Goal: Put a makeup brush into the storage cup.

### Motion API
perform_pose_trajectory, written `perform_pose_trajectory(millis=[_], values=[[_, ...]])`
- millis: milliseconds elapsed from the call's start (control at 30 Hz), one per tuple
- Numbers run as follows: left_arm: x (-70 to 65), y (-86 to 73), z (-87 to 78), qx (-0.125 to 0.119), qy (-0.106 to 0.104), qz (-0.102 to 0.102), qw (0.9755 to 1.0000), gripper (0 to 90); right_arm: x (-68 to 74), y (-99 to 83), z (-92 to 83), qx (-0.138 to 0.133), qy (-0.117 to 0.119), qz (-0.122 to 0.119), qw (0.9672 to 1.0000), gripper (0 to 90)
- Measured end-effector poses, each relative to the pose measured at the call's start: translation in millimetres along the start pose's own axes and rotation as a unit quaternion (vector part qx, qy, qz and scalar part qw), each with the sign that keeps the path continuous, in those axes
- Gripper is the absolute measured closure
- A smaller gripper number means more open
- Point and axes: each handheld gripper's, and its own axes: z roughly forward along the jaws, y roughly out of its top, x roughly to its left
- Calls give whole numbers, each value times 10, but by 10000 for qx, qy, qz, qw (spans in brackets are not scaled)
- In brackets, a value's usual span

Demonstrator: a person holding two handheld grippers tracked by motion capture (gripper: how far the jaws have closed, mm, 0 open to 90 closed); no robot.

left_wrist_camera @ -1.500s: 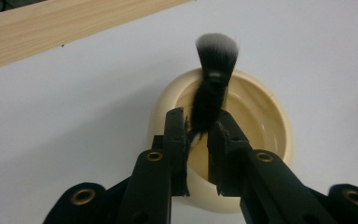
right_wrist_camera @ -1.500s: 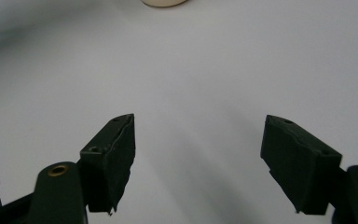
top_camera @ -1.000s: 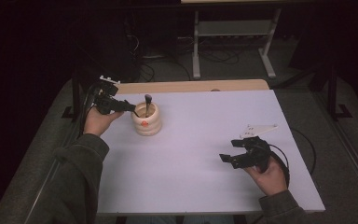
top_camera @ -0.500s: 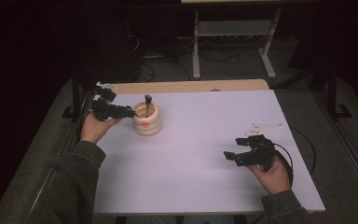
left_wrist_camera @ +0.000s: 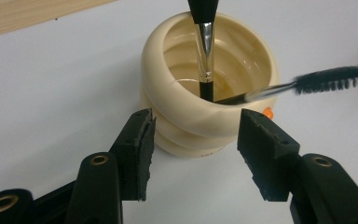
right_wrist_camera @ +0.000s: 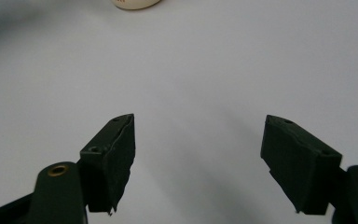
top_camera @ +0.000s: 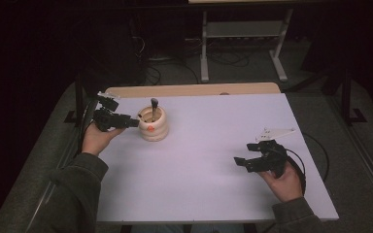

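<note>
A cream ribbed cup (top_camera: 153,127) stands on the white table top at the back left. It holds a black-handled brush (top_camera: 154,104) and, in the left gripper view, a spoolie wand (left_wrist_camera: 335,79) that leans out over the rim. My left gripper (top_camera: 130,122) points at the cup's left side. Its jaws have just been opening and now flank the near wall of the cup (left_wrist_camera: 209,93) without pressing on it. My right gripper (top_camera: 243,162) rests at the front right, open, with bare table between its jaws.
The white sheet (top_camera: 213,160) covers most of the table, and a wooden strip (top_camera: 194,90) runs along the far edge. A cable (top_camera: 315,155) trails off the right gripper. A metal stand (top_camera: 243,43) is on the dark floor behind the table.
The left hand has shifted slightly toward the near side beside the cup, and its jaws have spread wider. The right hand and the cup have kept still.
</note>
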Motion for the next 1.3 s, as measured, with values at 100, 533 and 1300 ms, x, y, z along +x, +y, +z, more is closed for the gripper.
perform_pose_trajectory(millis=[100, 533, 1300], values=[[-4, -27, -5, -26, -16, -1, 10000, 445, -6, 0, 2, 1, 1, -4, 10000, 251], [-41, -124, -4, -112, -88, -17, 9999, 420, -39, -13, -1, 1, -29, 23, 10000, 251], [-227, -292, -92, -226, -117, 214, 9994, 397, -84, -40, -16, -7, -103, 141, 9998, 251]])
